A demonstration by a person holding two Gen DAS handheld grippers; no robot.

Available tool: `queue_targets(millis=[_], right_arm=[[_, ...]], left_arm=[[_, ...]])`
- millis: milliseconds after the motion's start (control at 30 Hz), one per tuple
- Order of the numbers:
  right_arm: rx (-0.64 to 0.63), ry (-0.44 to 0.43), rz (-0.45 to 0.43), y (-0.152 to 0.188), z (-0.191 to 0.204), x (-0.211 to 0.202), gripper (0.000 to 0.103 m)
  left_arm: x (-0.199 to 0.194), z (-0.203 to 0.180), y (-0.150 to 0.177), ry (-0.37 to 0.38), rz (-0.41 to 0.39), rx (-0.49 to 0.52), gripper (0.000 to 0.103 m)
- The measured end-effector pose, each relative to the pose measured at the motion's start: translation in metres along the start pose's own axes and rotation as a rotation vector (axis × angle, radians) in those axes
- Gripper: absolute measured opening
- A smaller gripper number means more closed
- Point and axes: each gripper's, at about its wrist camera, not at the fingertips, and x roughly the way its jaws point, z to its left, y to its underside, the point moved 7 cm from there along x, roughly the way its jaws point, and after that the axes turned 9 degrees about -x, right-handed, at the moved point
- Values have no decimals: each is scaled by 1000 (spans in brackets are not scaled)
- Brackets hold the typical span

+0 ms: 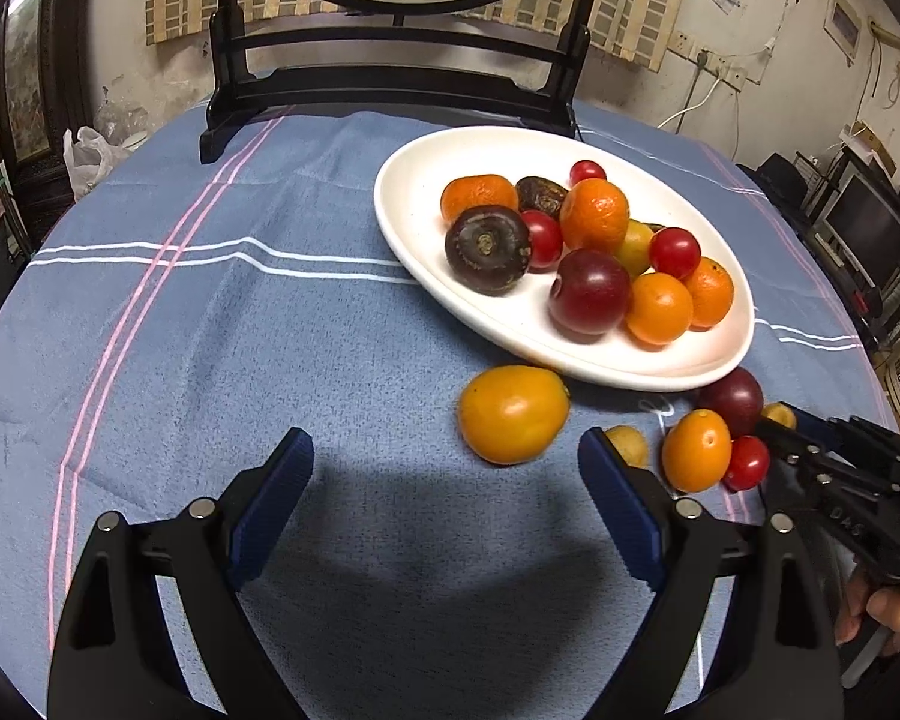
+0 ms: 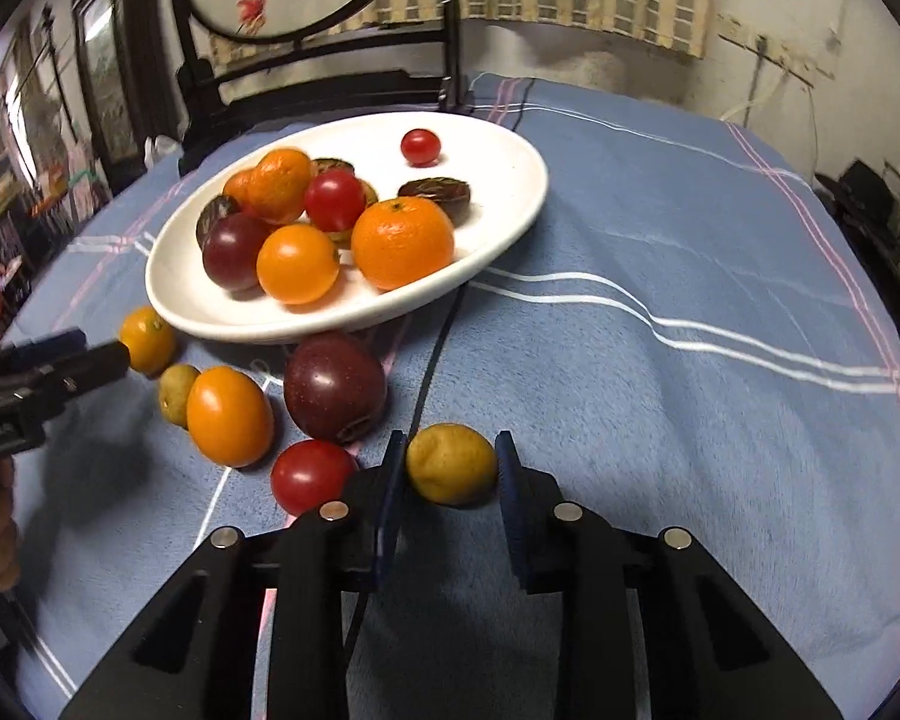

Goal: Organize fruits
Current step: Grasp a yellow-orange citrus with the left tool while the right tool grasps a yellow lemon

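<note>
On the blue striped cloth covering the desk [image 1: 270, 330], the white oval plate [image 2: 498, 228] already carries most of the fruit: several oranges, cherry tomatoes, dark plums and a few brown pieces. The larger part of the sorting therefore appears complete.

Six loose fruits are visible on the cloth just in front of the plate rim. They are a large yellow-orange fruit [image 1: 513, 414], an orange oval fruit [image 2: 229, 416], a dark plum [image 2: 334, 387], a red cherry tomato [image 2: 312, 477], a small olive-yellow fruit [image 2: 177, 394] and a yellow-green fruit [image 2: 452, 465].

The right gripper [image 2: 447, 480] is closed narrowly on the yellow-green fruit, with a blue pad against each side; the fruit appears not yet lifted off the cloth. The left gripper [image 1: 447, 468] stands wide apart and carries nothing, hovering over bare cloth near the large yellow-orange fruit.

Remaining work, by estimate: transfer the gripped fruit to the plate, then the other five loose fruits.
</note>
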Motion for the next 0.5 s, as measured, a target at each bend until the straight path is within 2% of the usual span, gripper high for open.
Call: queue_targets(millis=[167,267,333,500], right_arm=[[49,-34,-21,2,-5,-9,30],[69,-59,-33,2,-8,-13,30],[70,-73,-38,1,-9,-14,30],[72,-111,-39,2,-8,-15,30]], left_arm=[[5,2,4,-32,6,25,87],[16,2,9,-81,31,65,80],[18,-1,10,-104,22,86,80],[24,-9,8,-116,22,91,79]])
